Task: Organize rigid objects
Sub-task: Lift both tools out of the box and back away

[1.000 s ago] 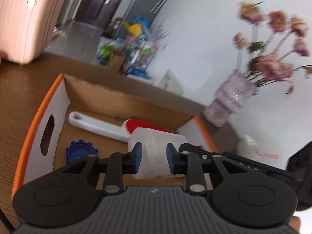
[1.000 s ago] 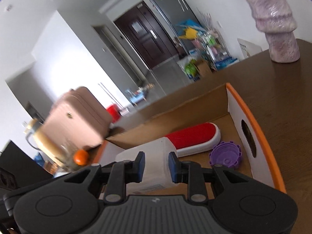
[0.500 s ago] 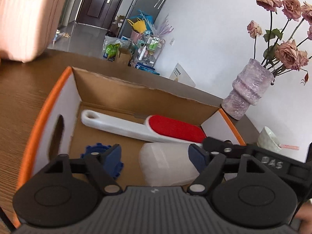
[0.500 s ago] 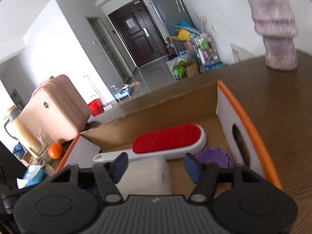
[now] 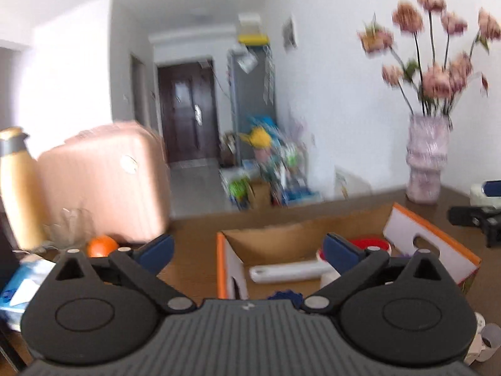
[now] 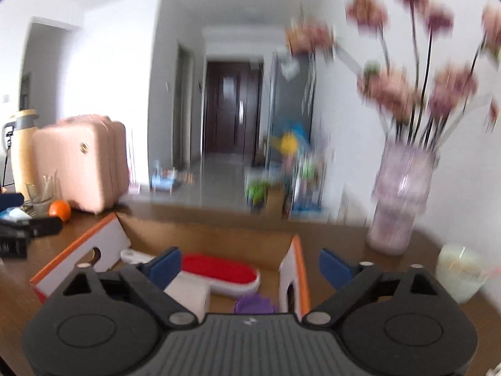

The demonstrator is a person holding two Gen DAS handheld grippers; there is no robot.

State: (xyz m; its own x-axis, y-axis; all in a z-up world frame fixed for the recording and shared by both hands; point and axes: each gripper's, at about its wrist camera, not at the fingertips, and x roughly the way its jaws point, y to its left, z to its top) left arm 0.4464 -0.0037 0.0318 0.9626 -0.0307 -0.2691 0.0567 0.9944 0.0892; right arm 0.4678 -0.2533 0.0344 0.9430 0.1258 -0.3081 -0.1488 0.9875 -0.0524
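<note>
1. Brown wooden table [image 5: 194, 228] carries an open cardboard box [image 5: 300, 235] with orange-edged white end flaps; hallway with a dark door behind, both views motion-blurred
2. Inside box: red-and-white lint brush [image 6: 219, 269] lying flat, white plastic container [image 6: 188, 294] just beside it, blue toothed cap [image 5: 285, 296] at near left, purple toothed cap [image 6: 253, 304] at near right
3. Left tool [image 5: 247, 252]: jaws opening, spread wide, nothing between the pads
4. Right tool [image 6: 250, 263]: jaws opening, spread wide, nothing gripped, container sits below its left finger
5. Around box: vase of pink flowers [image 6: 400, 200], pale cup [image 6: 460, 275], orange [image 6: 59, 210], pink suitcase [image 5: 106, 181]
</note>
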